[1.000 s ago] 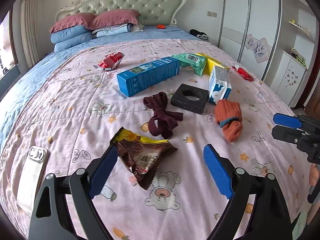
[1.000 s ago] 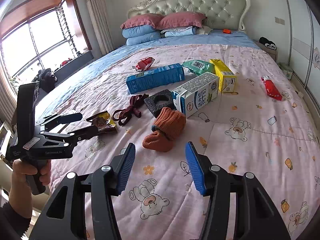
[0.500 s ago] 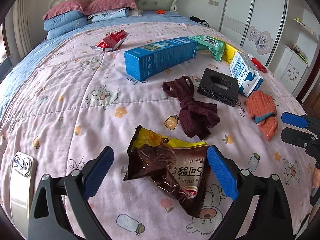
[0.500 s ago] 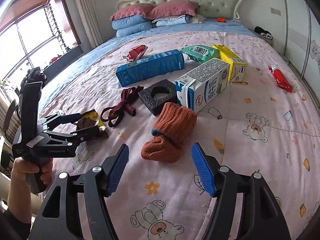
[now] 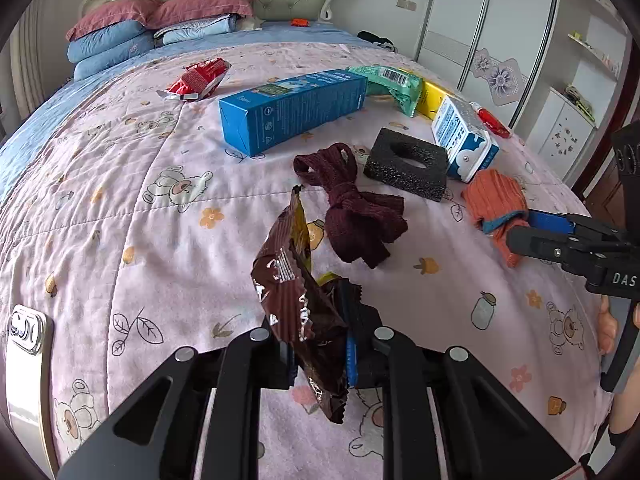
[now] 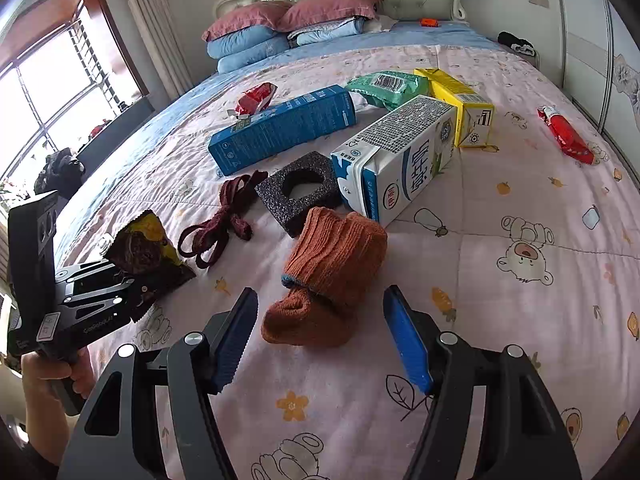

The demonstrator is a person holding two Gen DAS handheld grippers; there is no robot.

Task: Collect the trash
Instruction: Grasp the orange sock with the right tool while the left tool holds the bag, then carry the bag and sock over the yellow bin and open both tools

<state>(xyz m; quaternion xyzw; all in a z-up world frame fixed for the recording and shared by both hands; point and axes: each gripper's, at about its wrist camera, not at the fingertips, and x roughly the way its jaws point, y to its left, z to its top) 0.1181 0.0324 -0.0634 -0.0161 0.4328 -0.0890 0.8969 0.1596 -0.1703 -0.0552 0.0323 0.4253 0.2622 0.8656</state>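
My left gripper (image 5: pixel 320 360) is shut on a brown and yellow snack wrapper (image 5: pixel 298 304), which stands up crumpled between the pads; it also shows in the right wrist view (image 6: pixel 146 254). My right gripper (image 6: pixel 324 336) is open, its pads on either side of an orange sock (image 6: pixel 328 280) on the pink quilt. In the left wrist view the right gripper (image 5: pixel 536 232) sits at the orange sock (image 5: pixel 496 204). Other trash lies beyond: a blue box (image 5: pixel 292 110), a milk carton (image 6: pixel 394 160), a yellow carton (image 6: pixel 460 104), a green packet (image 6: pixel 386 86), and red wrappers (image 5: pixel 198 80) (image 6: pixel 564 134).
A dark red sock (image 5: pixel 352 208) and a black foam block (image 5: pixel 408 164) lie mid-bed. A white phone (image 5: pixel 24 364) lies at the left edge. Pillows (image 6: pixel 288 28) are at the headboard. Wardrobes (image 5: pixel 500 40) stand on the right, a window (image 6: pixel 48 80) on the left.
My left gripper closed on the snack wrapper and lifted it upright. My right gripper moved forward, so its open pads now flank the orange sock.
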